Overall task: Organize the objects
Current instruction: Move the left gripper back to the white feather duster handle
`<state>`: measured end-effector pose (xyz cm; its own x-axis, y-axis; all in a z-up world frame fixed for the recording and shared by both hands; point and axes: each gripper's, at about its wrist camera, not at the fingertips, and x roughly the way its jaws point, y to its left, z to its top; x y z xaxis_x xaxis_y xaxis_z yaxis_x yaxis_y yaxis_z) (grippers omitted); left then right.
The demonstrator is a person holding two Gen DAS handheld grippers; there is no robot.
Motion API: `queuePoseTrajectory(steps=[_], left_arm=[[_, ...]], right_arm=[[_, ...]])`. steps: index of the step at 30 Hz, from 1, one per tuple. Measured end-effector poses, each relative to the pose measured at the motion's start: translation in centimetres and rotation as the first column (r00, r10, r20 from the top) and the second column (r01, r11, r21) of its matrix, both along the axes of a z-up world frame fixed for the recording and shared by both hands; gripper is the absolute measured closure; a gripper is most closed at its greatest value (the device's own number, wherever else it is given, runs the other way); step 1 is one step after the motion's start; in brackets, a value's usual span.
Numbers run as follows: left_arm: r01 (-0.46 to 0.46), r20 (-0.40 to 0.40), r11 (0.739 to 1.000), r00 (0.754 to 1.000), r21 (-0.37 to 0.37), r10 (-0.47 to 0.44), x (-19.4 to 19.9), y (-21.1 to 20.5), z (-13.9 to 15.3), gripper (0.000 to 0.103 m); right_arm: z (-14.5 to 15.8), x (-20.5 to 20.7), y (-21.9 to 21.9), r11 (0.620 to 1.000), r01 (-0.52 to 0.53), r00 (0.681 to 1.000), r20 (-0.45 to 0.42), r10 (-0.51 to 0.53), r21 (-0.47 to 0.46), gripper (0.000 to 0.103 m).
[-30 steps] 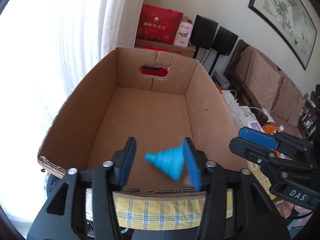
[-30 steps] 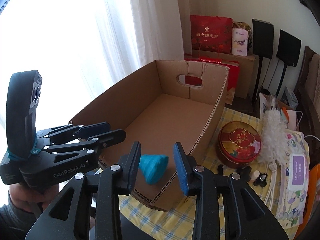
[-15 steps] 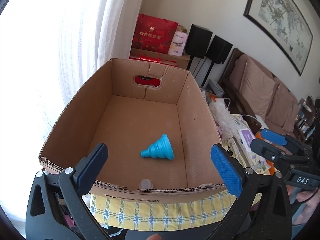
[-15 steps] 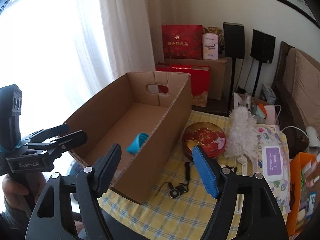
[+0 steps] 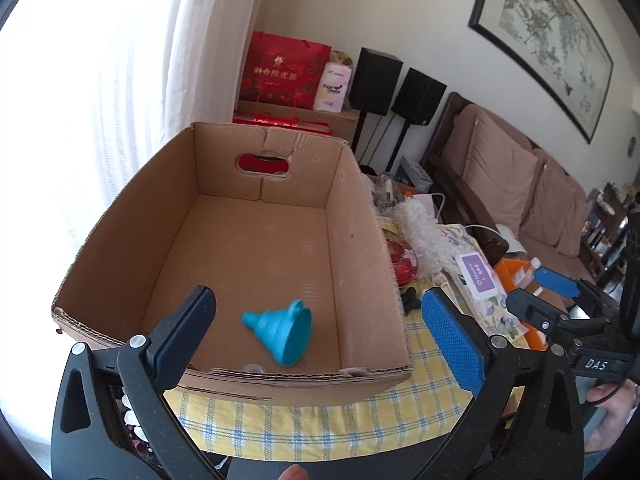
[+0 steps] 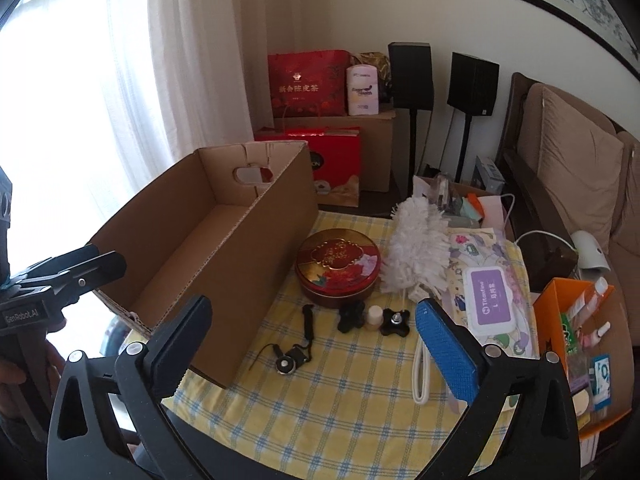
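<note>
Yellow checked tablecloth [image 6: 340, 392] half under cardboard box [image 6: 256, 264] (funnel [image 5: 282, 330] hidden from right view), both hand-held grippers released.

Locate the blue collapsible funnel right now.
In the left wrist view, the blue collapsible funnel lies on its side on the floor of the open cardboard box, near the front wall, right of centre.

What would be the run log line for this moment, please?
funnel: lying in cardboard box | left gripper: open, empty | right gripper: open, empty, over checked cloth
</note>
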<state>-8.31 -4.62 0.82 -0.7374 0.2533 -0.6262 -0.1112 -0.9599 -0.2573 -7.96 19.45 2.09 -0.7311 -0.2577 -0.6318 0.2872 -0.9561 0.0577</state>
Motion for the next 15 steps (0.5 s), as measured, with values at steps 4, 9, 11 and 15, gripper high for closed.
queuePoseTrajectory(steps=[4,9,11,15], left_arm=[[0.026,0.003,1.000,1.000,0.001,-0.026,0.1,1.1,0.2,0.000],[0.070,0.014,0.997,0.997,0.013,-0.070,0.1,2.8,0.2,0.000],[0.093,0.024,0.996,0.995,0.016,-0.093,0.1,3.7,0.1,0.000],[0.131,0.022,0.991,0.991,0.004,-0.131,0.4,5.7,0.1,0.000]], right_arm=[[0.0,0.5,1.8,0.999,0.034,0.999,-0.001,-0.034,-0.007,0.000],[-0.3,1.0,4.9,0.995,0.102,0.995,0.005,-0.102,0.005,0.000],[-0.6,1.2,6.4,0.991,0.134,0.991,0.014,-0.134,0.007,0.000],[-1.3,1.6,9.3,0.981,0.193,0.981,0.032,-0.193,0.002,0.000]])
